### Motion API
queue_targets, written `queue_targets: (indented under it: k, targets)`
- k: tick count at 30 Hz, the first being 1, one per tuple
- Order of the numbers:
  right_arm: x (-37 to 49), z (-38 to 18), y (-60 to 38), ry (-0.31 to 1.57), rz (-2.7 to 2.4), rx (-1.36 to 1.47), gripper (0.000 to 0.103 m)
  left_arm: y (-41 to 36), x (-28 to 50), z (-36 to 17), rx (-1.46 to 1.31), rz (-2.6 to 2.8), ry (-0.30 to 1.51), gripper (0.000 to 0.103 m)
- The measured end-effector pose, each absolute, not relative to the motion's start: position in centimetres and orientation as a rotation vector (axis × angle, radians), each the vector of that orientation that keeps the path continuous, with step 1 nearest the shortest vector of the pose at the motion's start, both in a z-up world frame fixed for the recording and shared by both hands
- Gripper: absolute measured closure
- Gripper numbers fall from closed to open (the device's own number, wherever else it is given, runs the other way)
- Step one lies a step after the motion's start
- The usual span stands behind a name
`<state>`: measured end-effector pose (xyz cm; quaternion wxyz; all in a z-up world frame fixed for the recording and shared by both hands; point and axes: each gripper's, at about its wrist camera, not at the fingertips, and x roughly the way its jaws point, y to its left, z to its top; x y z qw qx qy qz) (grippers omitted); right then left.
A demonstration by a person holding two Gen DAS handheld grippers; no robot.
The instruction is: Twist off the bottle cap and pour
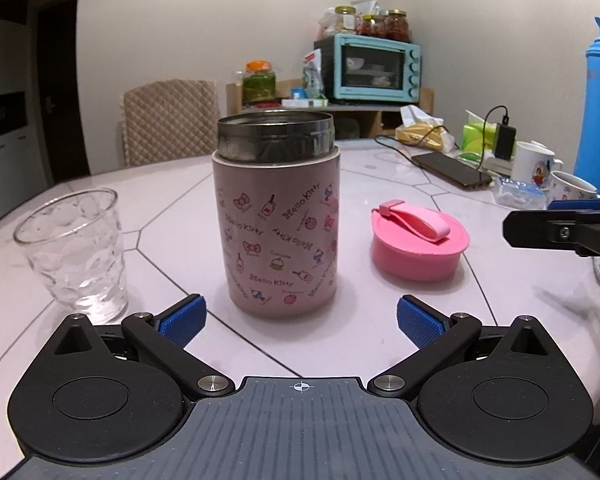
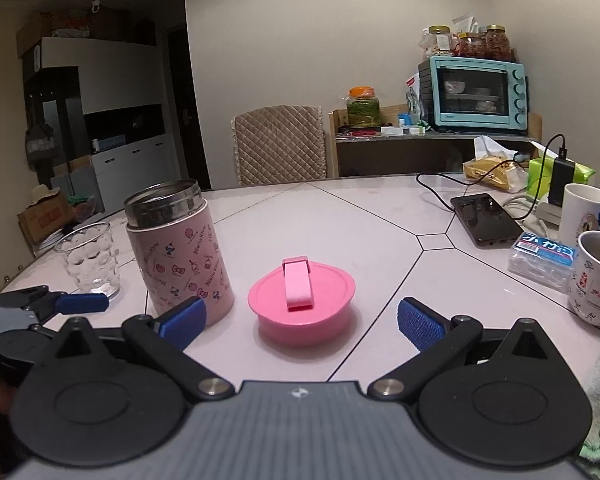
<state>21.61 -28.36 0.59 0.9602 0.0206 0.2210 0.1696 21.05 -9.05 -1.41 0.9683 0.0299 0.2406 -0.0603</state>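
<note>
While both grippers stood spread wide and empty, the pink bottle (image 1: pixel 278 224) stood upright on the pale tiled table (image 1: pixel 380 184), at twelve o'clock from the left gripper (image 1: pixel 300 322): printed cartoon bows, bare steel neck, uncapped. Its pink cap (image 2: pixel 302 304), strap on top, lay at twelve o'clock from the right gripper (image 2: pixel 300 322). A clear dimpled glass (image 1: pixel 74 250) stood at nine o'clock of the bottle.

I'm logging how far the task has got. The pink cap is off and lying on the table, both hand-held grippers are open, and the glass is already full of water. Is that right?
Not quite. The glass looks empty in the left wrist view, with nothing poured yet. The rest holds: the pink cap lies on the table beside the open bottle, and the left hand-held gripper and right hand-held gripper are both open.
</note>
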Motion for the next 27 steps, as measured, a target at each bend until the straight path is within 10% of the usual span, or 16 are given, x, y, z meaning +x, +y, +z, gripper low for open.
queue_targets:
  k: [27]
  targets:
    - [17.6,1.0,-28.5,0.432,0.325,0.030,0.000,-9.3,16.9,0.0,0.056,-0.124,0.447,0.000]
